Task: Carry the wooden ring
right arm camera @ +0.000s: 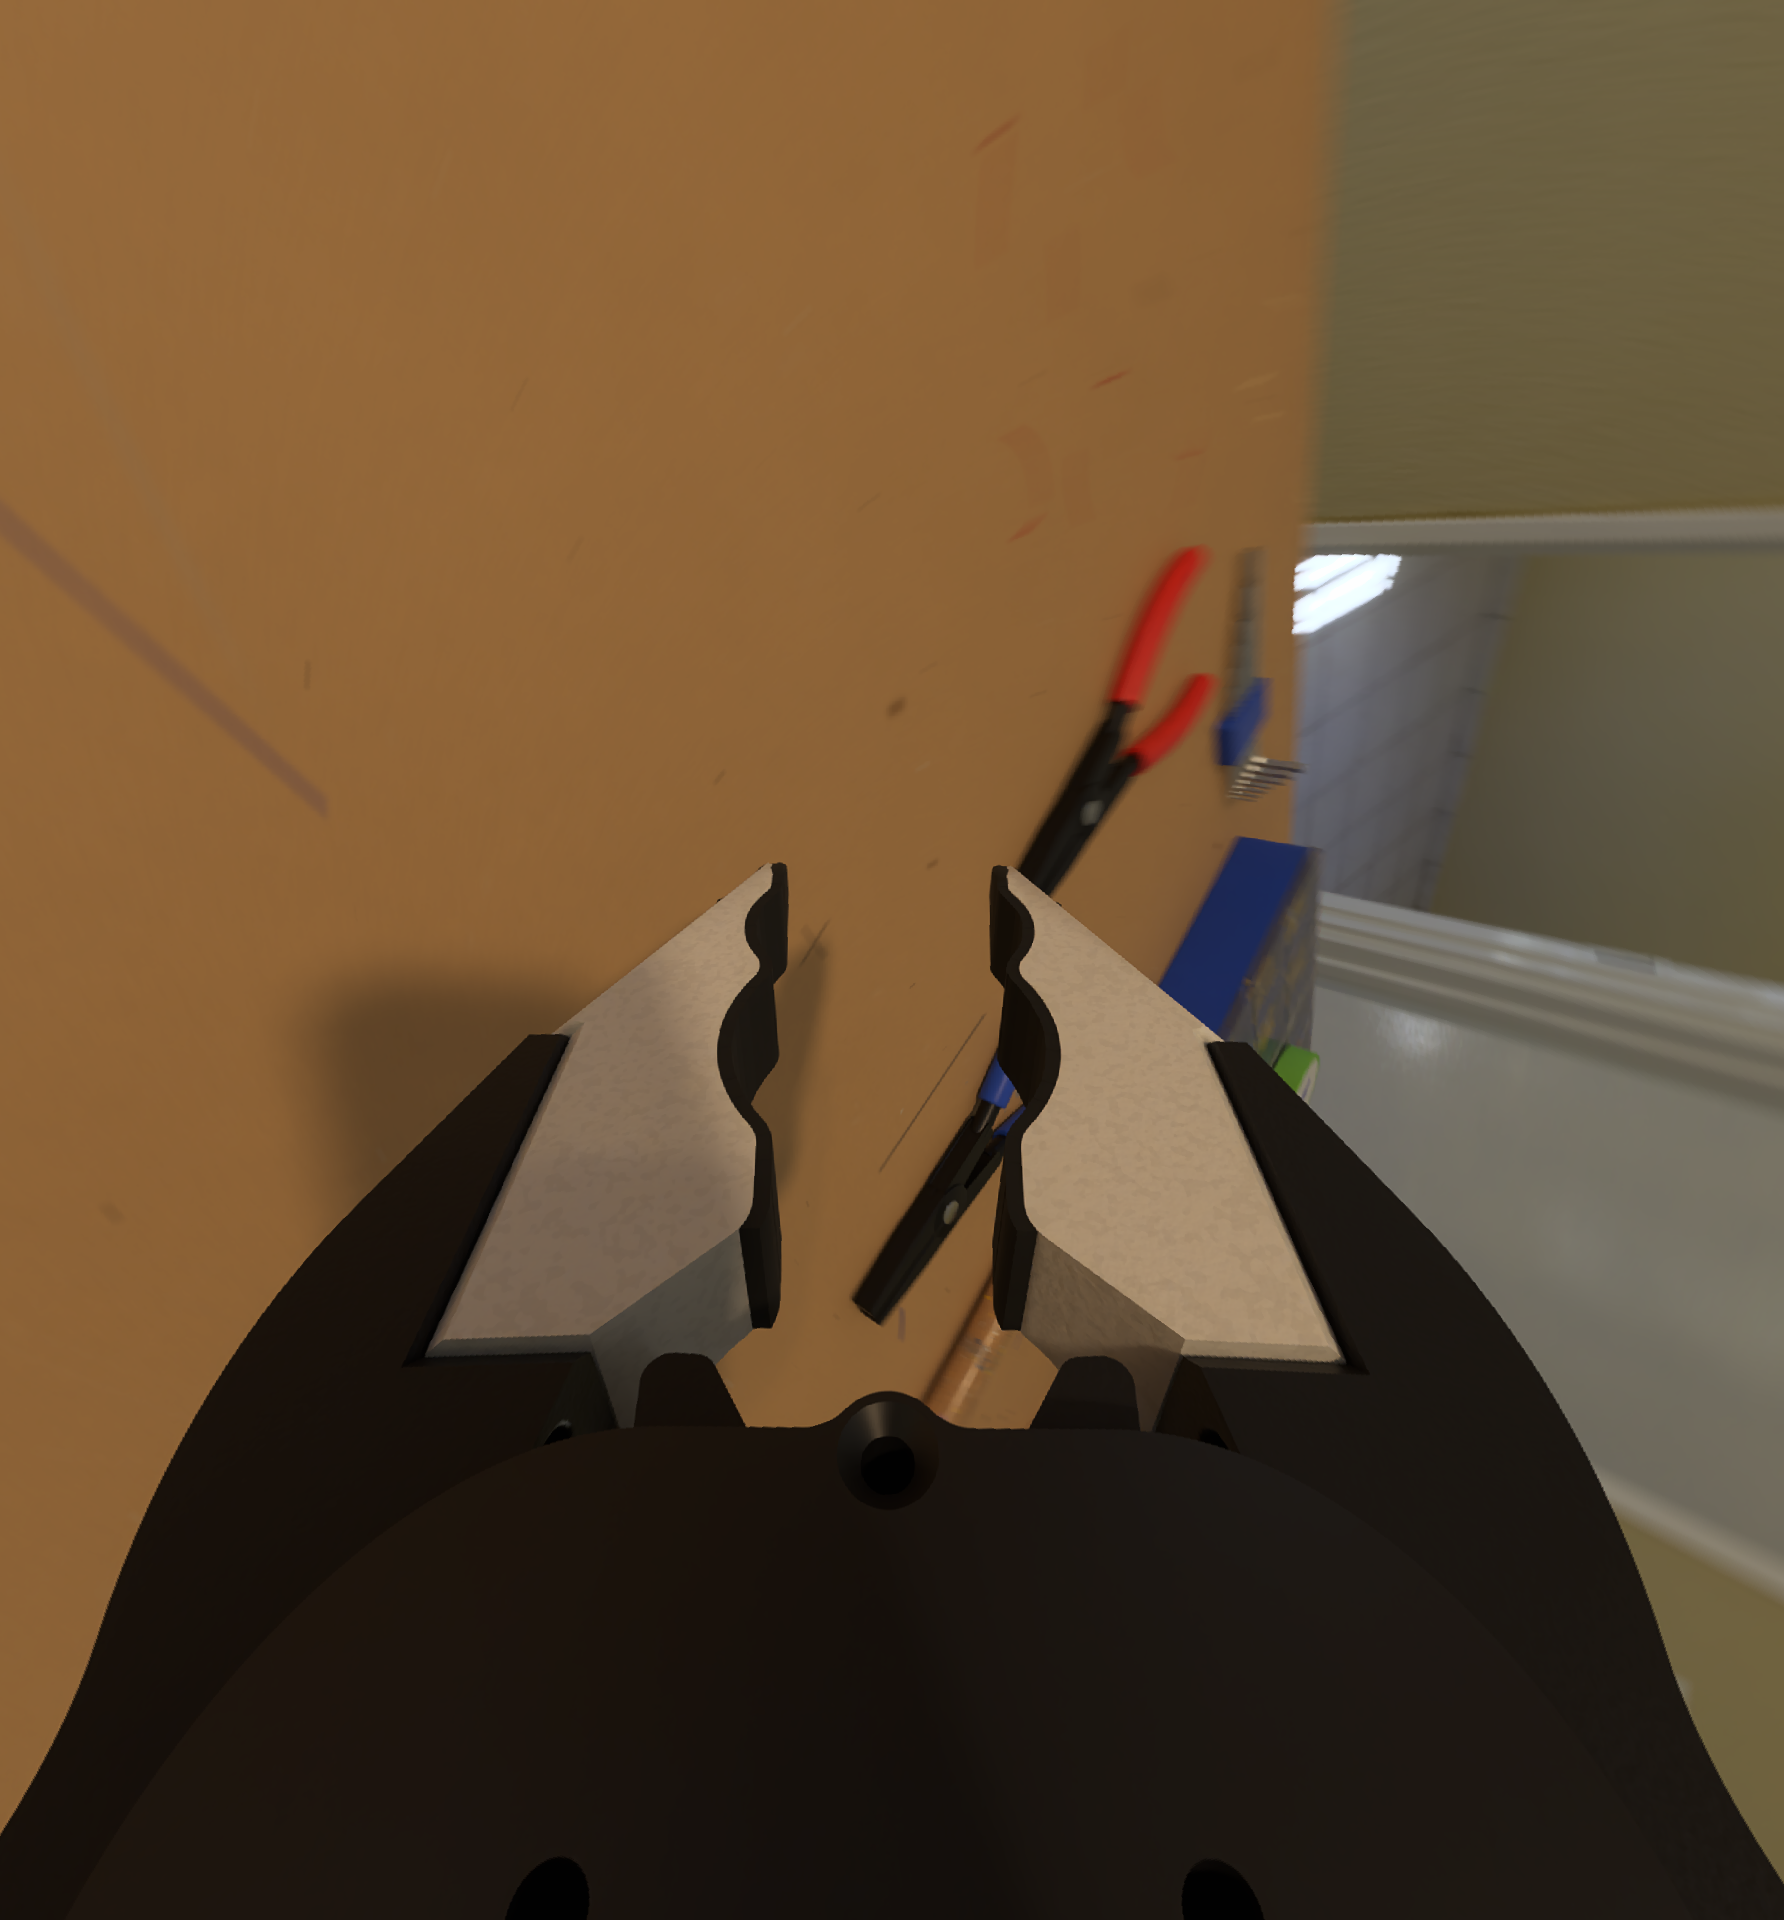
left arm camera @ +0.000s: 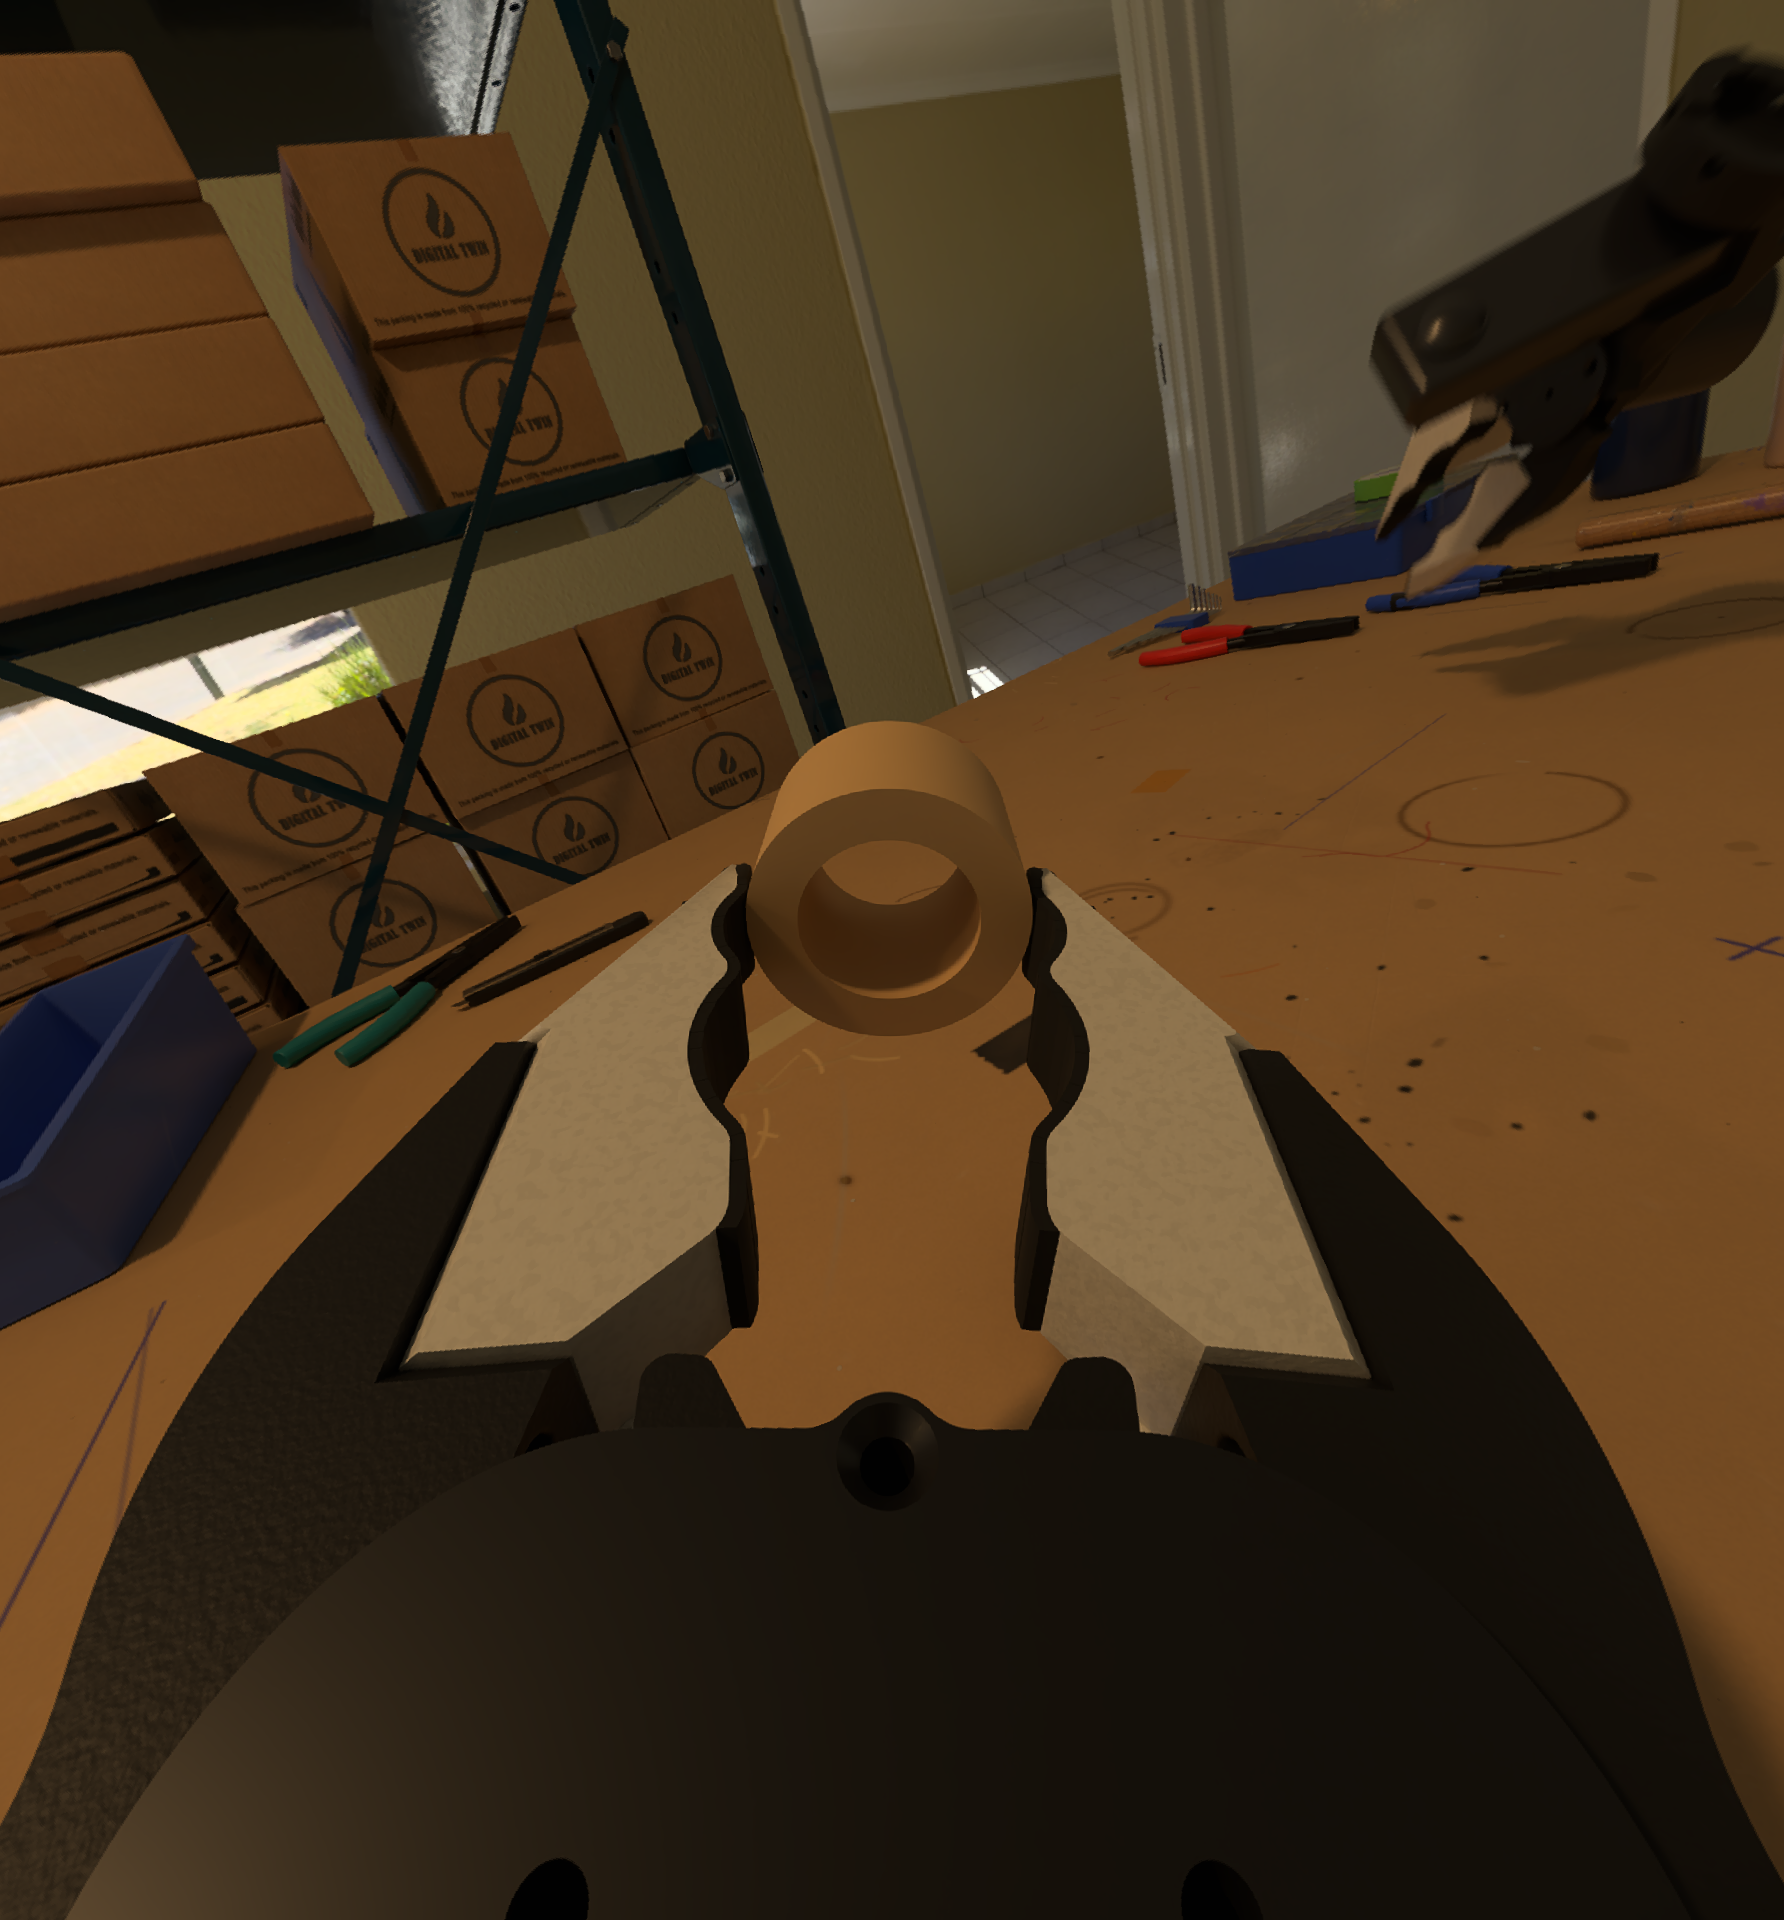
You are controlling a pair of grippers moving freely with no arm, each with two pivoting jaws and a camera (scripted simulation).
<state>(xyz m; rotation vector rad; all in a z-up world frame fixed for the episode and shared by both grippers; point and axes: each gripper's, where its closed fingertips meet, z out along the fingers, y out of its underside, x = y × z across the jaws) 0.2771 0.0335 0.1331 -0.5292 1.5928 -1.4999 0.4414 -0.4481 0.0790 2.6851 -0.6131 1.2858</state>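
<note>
The wooden ring (left arm camera: 872, 795) is a short, thick, light brown tube with its hole facing the camera. My left gripper (left arm camera: 888, 875) is shut on it, with one fingertip on each side. The ring hangs a little above the brown table (left arm camera: 1387, 1039), with a small shadow under it. My right gripper (right arm camera: 888, 873) is open and empty, tilted over the table near its far edge. It also shows blurred in the left wrist view (left arm camera: 1428, 540), at the far right above blue-handled pliers (left arm camera: 1490, 580).
A blue bin (left arm camera: 67, 1122), green-handled pliers (left arm camera: 368, 1023) and a black marker (left arm camera: 555, 956) lie at the left. Red-handled pliers (left arm camera: 1210, 642) (right arm camera: 1148, 686), a hex key set (right arm camera: 1246, 717), a blue box (left arm camera: 1303, 551) and a cardboard tube (left arm camera: 1719, 514) sit far right. Shelves with cardboard boxes (left arm camera: 452, 260) stand behind.
</note>
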